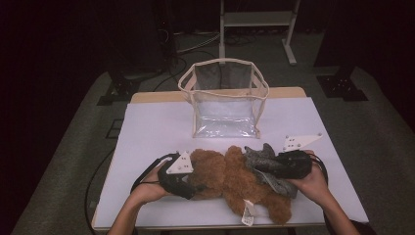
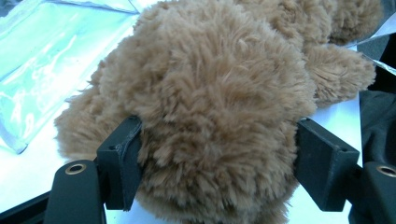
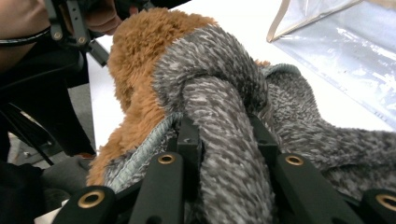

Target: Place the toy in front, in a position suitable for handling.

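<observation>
We are dressing or undressing the brown teddy bear [image 1: 230,181], which lies on its side near the front edge of the table, with the clear plastic bag [image 1: 224,100] standing open beyond it.

To do this step well, we should treat the two grips as one anchor and one puller. Our left gripper [image 2: 215,158] has its jaws clamped around the bear's plush head, the pads sunk into the fur on both sides; that hold should stay firm and low so the toy cannot slide. Our right gripper [image 3: 224,158] is pinched narrowly on a rolled fold of the grey knit garment [image 3: 299,121] at the bear's lower half. We judge that it should pull along the body's length, not upward, so the fabric slips over the plush and does not bunch. The sewn white tag [image 1: 248,214] could snag.

The table wears a pale lavender cover [image 1: 156,127], smooth and bare around the toy. Beyond it the room is dark, with grey floor, a white frame [image 1: 257,19] and black stand bases.
</observation>
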`<state>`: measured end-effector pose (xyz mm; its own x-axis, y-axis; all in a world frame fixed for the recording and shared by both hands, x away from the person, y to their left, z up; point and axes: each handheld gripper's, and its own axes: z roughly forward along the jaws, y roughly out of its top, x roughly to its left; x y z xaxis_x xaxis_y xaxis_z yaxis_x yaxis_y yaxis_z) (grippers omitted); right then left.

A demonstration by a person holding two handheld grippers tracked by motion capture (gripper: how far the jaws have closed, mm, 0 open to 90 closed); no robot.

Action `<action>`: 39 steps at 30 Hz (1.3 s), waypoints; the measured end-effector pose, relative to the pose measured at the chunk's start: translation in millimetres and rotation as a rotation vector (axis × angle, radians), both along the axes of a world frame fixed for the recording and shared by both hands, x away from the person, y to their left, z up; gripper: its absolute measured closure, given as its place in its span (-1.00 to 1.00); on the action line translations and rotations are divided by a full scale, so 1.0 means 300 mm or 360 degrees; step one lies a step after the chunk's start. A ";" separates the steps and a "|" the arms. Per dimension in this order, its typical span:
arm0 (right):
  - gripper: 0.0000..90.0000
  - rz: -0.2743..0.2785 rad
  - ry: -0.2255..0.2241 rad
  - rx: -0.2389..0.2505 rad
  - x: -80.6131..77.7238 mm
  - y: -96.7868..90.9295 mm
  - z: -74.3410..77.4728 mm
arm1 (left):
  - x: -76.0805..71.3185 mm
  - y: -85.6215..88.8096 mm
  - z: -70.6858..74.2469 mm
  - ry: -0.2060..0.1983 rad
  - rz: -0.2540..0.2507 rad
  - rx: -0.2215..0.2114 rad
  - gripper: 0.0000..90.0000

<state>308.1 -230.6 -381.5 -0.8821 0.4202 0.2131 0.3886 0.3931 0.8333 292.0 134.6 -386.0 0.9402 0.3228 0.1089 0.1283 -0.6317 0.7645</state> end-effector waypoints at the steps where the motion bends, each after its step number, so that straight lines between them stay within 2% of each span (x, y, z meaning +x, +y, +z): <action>1: 0.59 -0.0004 0.0006 0.0006 -0.003 -0.005 -0.005 | 0.008 0.000 0.007 0.0004 -0.0001 -0.0013 -0.43; 2: 0.59 -0.0010 0.0009 0.0007 -0.007 -0.010 -0.009 | 0.018 0.000 0.017 0.0005 0.0000 -0.0027 -0.46; 6: 0.60 -0.0013 0.0027 0.0023 -0.020 -0.025 -0.020 | 0.055 -0.009 0.057 0.0021 0.0007 -0.0153 -0.46; 8: 0.60 -0.0011 0.0025 0.0024 -0.021 -0.025 -0.021 | 0.072 -0.022 0.075 0.0011 0.0003 -0.0179 -0.45; 11: 0.60 -0.0010 0.0032 0.0023 -0.022 -0.023 -0.020 | 0.093 -0.046 0.078 0.0019 -0.0017 -0.0145 -0.43; 13: 0.59 0.0007 0.0074 0.0016 -0.015 -0.021 -0.006 | 0.101 -0.054 0.056 0.0054 -0.0069 -0.0113 -0.25; 14: 0.59 0.0007 0.0074 0.0016 -0.015 -0.021 -0.006 | 0.100 -0.056 0.044 0.0059 -0.0084 -0.0086 -0.25; 16: 0.59 0.0027 0.0075 0.0008 -0.009 -0.011 0.022 | 0.092 -0.052 0.035 0.0067 -0.0072 -0.0076 -0.23; 19: 0.59 0.0039 0.0046 -0.0027 0.019 0.021 0.069 | 0.073 -0.046 0.028 0.0073 -0.0117 -0.0064 -0.22; 22: 0.59 0.0059 0.0043 -0.0084 0.069 0.088 0.092 | 0.052 -0.041 0.025 0.0073 -0.0169 -0.0027 -0.22; 24: 0.59 0.0084 0.0065 -0.0093 0.092 0.134 0.085 | 0.038 -0.034 0.023 0.0069 -0.0193 -0.0001 -0.22; 27: 0.60 0.0148 0.0086 -0.0134 0.087 0.189 0.052 | 0.029 -0.016 0.030 0.0065 -0.0215 0.0021 -0.25; 29: 0.61 0.0185 0.0108 -0.0150 0.072 0.210 0.019 | 0.035 -0.010 0.042 0.0075 -0.0206 -0.0006 -0.31; 31: 0.62 0.0177 0.0114 -0.0124 0.047 0.204 -0.003 | 0.046 -0.012 0.056 0.0071 -0.0206 -0.0027 -0.41; 33: 0.62 0.0173 0.0110 -0.0123 0.040 0.200 -0.004 | 0.057 -0.026 0.062 0.0068 -0.0211 -0.0072 -0.42; 36: 0.62 0.0168 0.0097 -0.0121 0.021 0.191 -0.006 | 0.069 -0.061 0.052 0.0072 -0.0234 -0.0037 -0.46; 37: 0.62 0.0164 0.0093 -0.0118 0.021 0.189 -0.004 | 0.070 -0.072 0.043 0.0079 -0.0230 -0.0006 -0.45; 39: 0.60 0.0144 0.0067 -0.0104 0.014 0.171 0.020 | 0.066 -0.078 0.029 0.0069 -0.0219 0.0010 -0.38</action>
